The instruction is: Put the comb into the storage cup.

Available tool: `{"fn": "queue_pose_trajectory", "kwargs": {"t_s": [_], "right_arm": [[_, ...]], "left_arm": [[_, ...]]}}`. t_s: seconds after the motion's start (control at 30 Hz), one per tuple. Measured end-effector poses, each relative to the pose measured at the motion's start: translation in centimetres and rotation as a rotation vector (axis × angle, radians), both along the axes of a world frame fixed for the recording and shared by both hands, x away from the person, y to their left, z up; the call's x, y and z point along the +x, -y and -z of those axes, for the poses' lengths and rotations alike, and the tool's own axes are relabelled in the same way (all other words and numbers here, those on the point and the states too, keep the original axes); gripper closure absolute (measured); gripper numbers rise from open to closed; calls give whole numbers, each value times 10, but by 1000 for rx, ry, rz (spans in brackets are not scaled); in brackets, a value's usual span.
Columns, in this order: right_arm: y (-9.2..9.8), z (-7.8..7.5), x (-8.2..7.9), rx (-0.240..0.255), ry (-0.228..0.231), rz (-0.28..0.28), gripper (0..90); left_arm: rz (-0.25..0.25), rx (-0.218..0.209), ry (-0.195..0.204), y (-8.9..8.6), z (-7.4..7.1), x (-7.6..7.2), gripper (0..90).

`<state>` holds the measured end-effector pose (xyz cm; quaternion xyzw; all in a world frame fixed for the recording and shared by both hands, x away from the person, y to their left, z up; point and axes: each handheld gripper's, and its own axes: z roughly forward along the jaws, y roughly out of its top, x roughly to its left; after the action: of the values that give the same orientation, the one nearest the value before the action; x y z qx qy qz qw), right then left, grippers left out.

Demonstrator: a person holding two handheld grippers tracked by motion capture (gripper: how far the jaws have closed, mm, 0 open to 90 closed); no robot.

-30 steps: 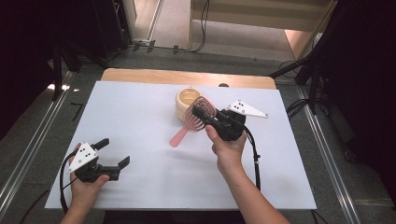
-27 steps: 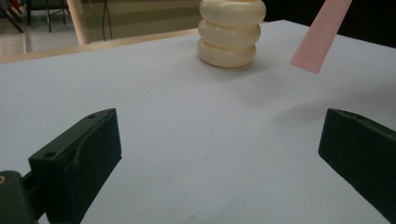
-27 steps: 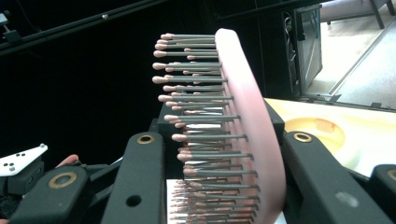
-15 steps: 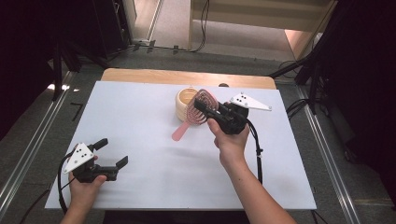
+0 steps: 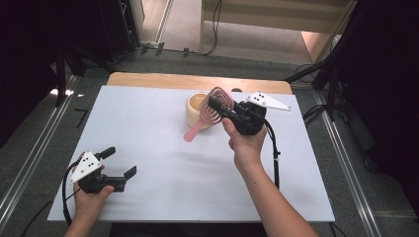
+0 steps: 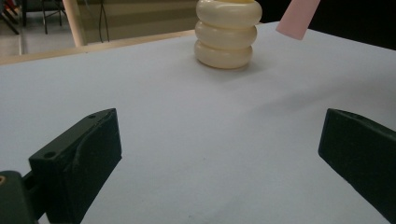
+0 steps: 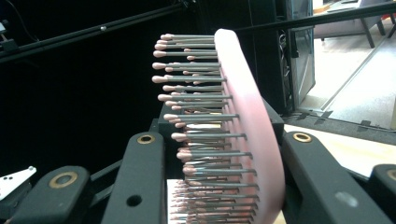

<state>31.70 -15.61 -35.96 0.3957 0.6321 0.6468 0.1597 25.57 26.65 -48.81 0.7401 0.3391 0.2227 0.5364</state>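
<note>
Bright overhead light floods my white table (image 5: 163,133); the surroundings sink into darkness. Soft shadows only. My close-up brush (image 7: 243,140) bristles blur at the bottom.

1. Table (image 5: 148,123): white top over a wooden board (image 5: 148,80) exposed along the far edge.
2. Floor (image 5: 178,19): grey carpet, lit pale beyond the table.
3. Metal rails (image 5: 29,163) run along both sides.
4. Cables (image 5: 215,24) lie on the floor.
5. Surroundings: dark on both sides.

Brush (image 5: 212,112) got lifted and tipped up by the right gripper (image 5: 217,105): its head's now above the cup (image 5: 193,109), handle hanging down front.
</note>
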Motion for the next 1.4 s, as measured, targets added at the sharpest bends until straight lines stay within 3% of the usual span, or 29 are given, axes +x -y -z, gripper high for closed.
{"fn": "queue_pose_trajectory", "kwargs": {"t_s": [0.5, 1.4], "right_arm": [[2, -11, 14, -13, 26, 23, 626], [11, -18, 32, -12, 41, 77, 631]], "left_arm": [[4, -2, 1, 0, 0, 0, 0], [12, -6, 3, -1, 0, 0, 0]]}}
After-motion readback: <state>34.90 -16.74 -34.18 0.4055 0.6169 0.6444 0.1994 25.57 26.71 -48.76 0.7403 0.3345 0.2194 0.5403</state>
